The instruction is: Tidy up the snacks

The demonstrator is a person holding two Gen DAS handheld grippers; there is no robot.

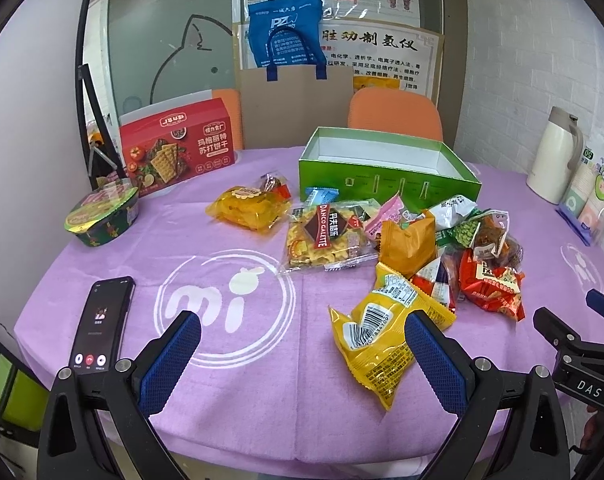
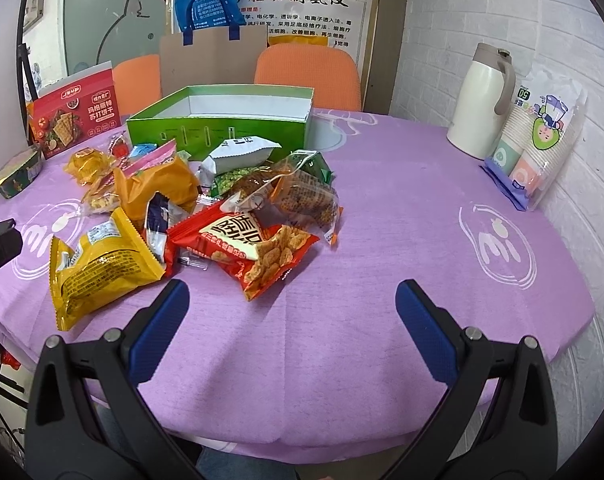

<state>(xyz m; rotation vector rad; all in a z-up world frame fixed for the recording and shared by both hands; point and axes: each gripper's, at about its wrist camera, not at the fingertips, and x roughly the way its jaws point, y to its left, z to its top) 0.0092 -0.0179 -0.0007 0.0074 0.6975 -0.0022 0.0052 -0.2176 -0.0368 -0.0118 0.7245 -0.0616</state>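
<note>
- Snacks lie in a loose heap (image 2: 206, 200) on the purple tablecloth (image 2: 402, 240), just in front of the open green box (image 1: 386, 178), whose white inside holds nothing I can see.
- Left gripper (image 1: 302, 344) hangs low over the near edge of the table, level and pointed toward the heap, its blue-padded fingers (image 1: 170, 360) spread wide and holding nothing; the right-hand finger overlaps the yellow packet (image 1: 382, 340) in its camera's view, though whether they touch is unclear.
- Right gripper (image 2: 292, 320) sits at much the same height, jaws parted and bare, aimed over plain cloth just right of the red-orange chip bag (image 2: 254, 252).
- Red cracker box (image 1: 178, 152) stands at the far left, apart from the heap.
- Instant noodle bowl (image 1: 102, 216) rests near it.
- Phone (image 1: 102, 324) lies flat, screen lit, beside the left gripper.
</note>
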